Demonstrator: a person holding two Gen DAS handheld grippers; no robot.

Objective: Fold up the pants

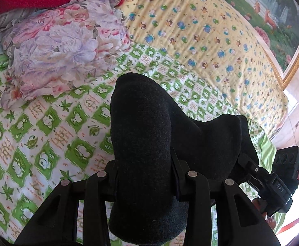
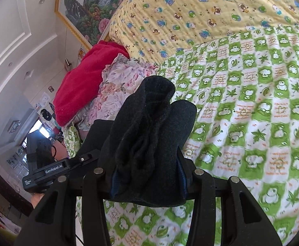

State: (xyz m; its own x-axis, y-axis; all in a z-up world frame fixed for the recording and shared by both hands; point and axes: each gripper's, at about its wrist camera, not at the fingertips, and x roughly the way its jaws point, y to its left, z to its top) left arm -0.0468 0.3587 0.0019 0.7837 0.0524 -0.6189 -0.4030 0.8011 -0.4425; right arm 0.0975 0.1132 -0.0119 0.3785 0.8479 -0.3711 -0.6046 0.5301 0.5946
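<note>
Both grippers pinch the dark pants (image 1: 145, 135) and hold them up off the bed. Left gripper (image 1: 147, 176): fingers clamped on a thick bunch of the fabric, which bulges out ahead of the fingers and hangs below them. Right gripper (image 2: 147, 176): fingers clamped on a gathered, wrinkled wad of the same pants (image 2: 149, 135), with blue pad edges showing on either side of the cloth. In the left wrist view the fabric runs off to the right of the fingers toward the other gripper (image 1: 272, 176), so the garment spans between the two.

Step in hand, by my reading: carrying the pants over the bed to lay them down for a fold. To do it well, keep both pinches firm, pull the grippers apart enough to take the sag out of the span, and lower onto the bare patch of quilt ahead of the fingers. Both grips look bunched rather than on a flat edge, so the cloth may land creased and need smoothing.

Surface: green-and-white checked quilt (image 2: 251, 112) below and ahead of the fingers, soft, with a yellow bear-print quilt (image 1: 200, 30) beyond it. A floral cloth (image 1: 67, 47) and a red blanket (image 2: 77, 86) are heaped left of the fingers, well apart from the pants. A gold-framed landscape painting (image 2: 92, 6) hangs on the wall behind the bed.
</note>
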